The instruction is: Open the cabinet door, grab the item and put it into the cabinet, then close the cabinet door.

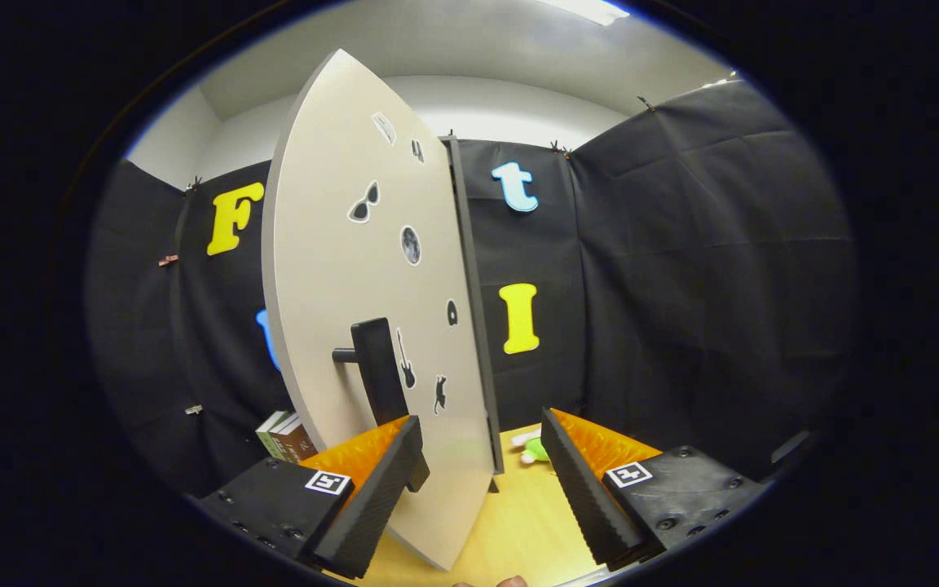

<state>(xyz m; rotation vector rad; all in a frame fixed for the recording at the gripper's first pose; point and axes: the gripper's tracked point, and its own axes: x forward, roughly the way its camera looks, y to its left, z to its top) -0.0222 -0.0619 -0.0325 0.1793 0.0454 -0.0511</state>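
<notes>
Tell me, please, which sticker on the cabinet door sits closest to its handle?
The guitar sticker, right beside the black handle on the door; the cat, sunglasses and moon stickers sit farther off.

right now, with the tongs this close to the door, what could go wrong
1. The tongs are open and the cabinet door's lower edge sits between them, so a sideways move could knock the door.
2. The black handle is just above one finger; it might snag.
3. The green toy lies on the wooden tabletop just ahead and could get pushed away.
</notes>
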